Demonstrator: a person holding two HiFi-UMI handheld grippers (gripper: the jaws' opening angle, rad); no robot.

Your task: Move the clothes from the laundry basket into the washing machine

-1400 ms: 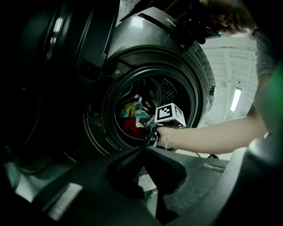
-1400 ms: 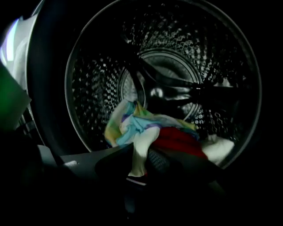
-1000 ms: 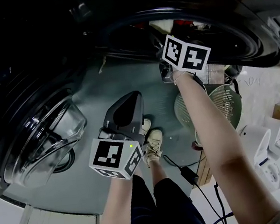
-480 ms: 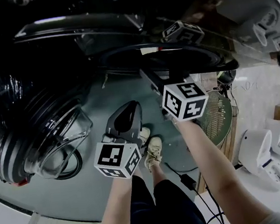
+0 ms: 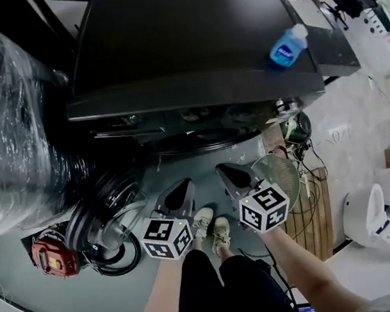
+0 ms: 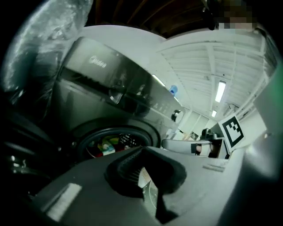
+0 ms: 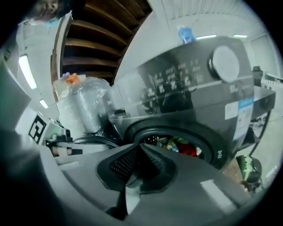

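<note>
Dark grey washing machine (image 5: 182, 41) fills the top of the head view, front-loader, round door (image 5: 104, 221) swung open to its left, low near the floor. Big plastic-wrapped bundle (image 5: 2, 125) stands just beside the machine on the left. Round green mesh thing (image 5: 278, 177) sits on the floor at the right, near the person's shoes (image 5: 213, 225); cannot tell what it is.

Left gripper (image 5: 181, 186) and right gripper (image 5: 224, 169) are held side by side in front of the drum opening (image 5: 193, 141), apart from it, both pointing at the machine. Left gripper view: jaws pressed together, nothing between them. Right gripper view: same, jaws closed on nothing.

Clothes (image 7: 177, 145) are inside the drum, a mixed-colour pile with red and green showing through the opening; also seen in the left gripper view (image 6: 108, 145).

Small red device (image 5: 49, 256) on the floor by the door. Blue bottle (image 5: 286, 47) lies on top of the machine, right side.
</note>
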